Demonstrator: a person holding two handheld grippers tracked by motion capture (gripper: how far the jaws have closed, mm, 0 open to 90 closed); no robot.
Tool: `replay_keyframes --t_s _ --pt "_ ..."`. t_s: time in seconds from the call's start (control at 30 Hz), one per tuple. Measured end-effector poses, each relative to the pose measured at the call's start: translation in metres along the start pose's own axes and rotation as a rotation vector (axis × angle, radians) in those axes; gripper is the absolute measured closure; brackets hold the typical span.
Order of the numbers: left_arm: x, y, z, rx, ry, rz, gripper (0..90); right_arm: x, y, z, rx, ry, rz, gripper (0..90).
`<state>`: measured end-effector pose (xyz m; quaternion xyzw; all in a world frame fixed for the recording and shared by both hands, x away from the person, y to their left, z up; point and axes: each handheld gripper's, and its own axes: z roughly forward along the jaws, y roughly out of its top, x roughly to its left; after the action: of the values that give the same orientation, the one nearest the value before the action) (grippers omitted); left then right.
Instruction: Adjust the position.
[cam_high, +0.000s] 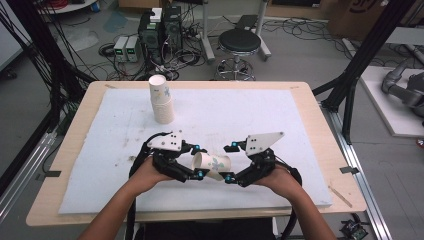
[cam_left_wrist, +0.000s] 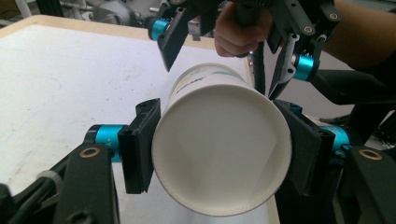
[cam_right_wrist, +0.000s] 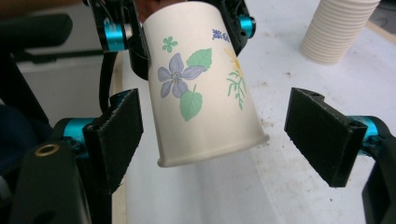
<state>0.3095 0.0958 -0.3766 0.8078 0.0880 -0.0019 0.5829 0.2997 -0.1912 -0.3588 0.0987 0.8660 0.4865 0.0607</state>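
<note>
The paper cup (cam_high: 212, 166) hangs on its side above the white mat (cam_high: 100, 165) at the near edge of the worktop (cam_high: 320, 125), between the two tools. The left tool (cam_high: 199, 161) has its pads pressed against the cup's sides close to the base, as the left gripper view shows with the pale body (cam_left_wrist: 222, 154) wedged between the two black jaws; that is the only hold on it. The right tool (cam_high: 229, 162) stands wide open around the rim end, its jaws well clear of the flowered wall (cam_right_wrist: 201, 88) on both sides, with nothing in its grasp. In my judgement the main risk is the thin wall: a squeeze across the base end of a paper cup can buckle it, and a dented cup will not nest cleanly. A one-sided hold near the base also leaves the long rim end free to sag or twist out, dropping it onto the mat. If the right tool closes again off centre, one pad would strike first and lever the cup out of the left grip. Farther back, the stack of cups (cam_high: 161, 100) stands upright and tall; a cup brought down crooked could jam or tip it over.
</note>
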Motion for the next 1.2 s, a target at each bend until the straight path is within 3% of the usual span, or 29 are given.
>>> replay_keyframes --t_s 0.17,0.3,0.6,0.83,1.2 --pt "0.001 -0.004 -0.004 -0.05 0.015 0.006 35.7 -0.001 -0.01 -0.002 -0.064 -0.021 0.018 19.8" --pt "0.003 -0.007 -0.005 -0.077 0.028 0.004 35.8 -0.001 -0.017 -0.005 -0.125 0.001 0.017 19.8" --pt "0.005 -0.009 -0.008 -0.139 0.035 0.005 35.8 -0.004 -0.029 -0.008 -0.151 -0.022 0.04 19.9" --pt "0.003 -0.007 -0.008 -0.175 0.025 0.011 35.8 -0.006 -0.034 -0.011 -0.179 -0.008 0.062 20.0" --pt "0.002 -0.004 -0.008 -0.2 0.003 0.025 36.1 -0.006 -0.034 -0.009 -0.177 0.021 0.064 20.2"
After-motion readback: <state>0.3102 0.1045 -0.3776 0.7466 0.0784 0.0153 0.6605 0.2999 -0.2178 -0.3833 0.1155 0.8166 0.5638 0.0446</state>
